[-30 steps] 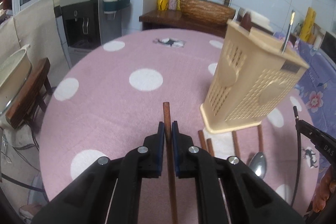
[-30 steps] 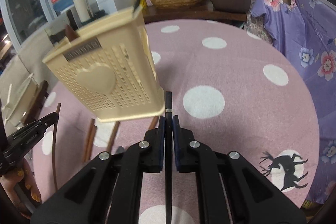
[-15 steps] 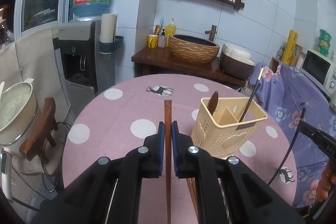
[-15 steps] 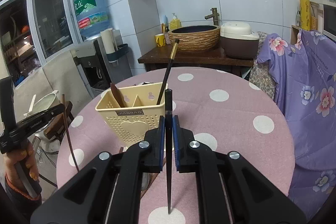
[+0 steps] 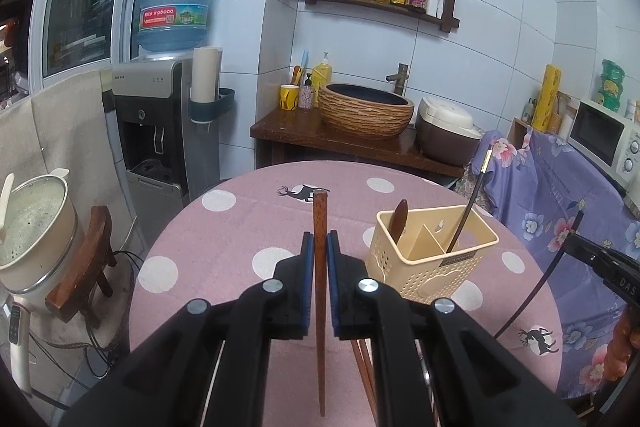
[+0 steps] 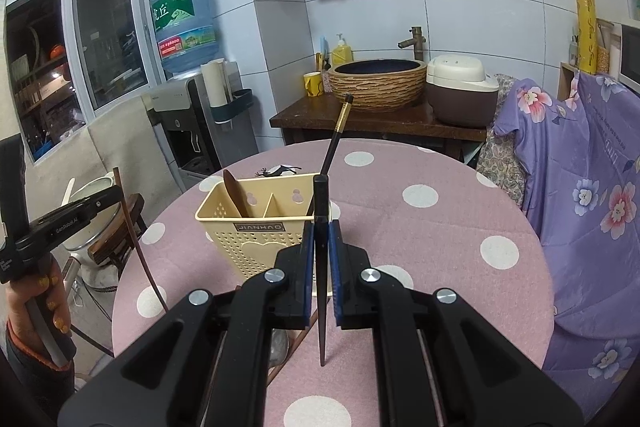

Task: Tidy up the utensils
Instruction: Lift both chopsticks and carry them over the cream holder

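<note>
Two grippers, one chopstick each: the left gripper (image 5: 319,257) pinches a brown wooden chopstick (image 5: 320,291), the right gripper (image 6: 320,247) a black chopstick (image 6: 321,267). One cream utensil holder (image 6: 260,231) stands on the polka-dot table (image 6: 440,227), holding one wooden spoon (image 6: 234,193) and one gold-banded black chopstick (image 6: 336,139). More brown chopsticks (image 5: 362,367) lie on the table beneath the left gripper, partly hidden.

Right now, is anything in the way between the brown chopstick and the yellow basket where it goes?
Nothing visible blocks it. The left gripper holds the brown chopstick above the table, and only open air lies between it and the basket, whose top is open.
</note>
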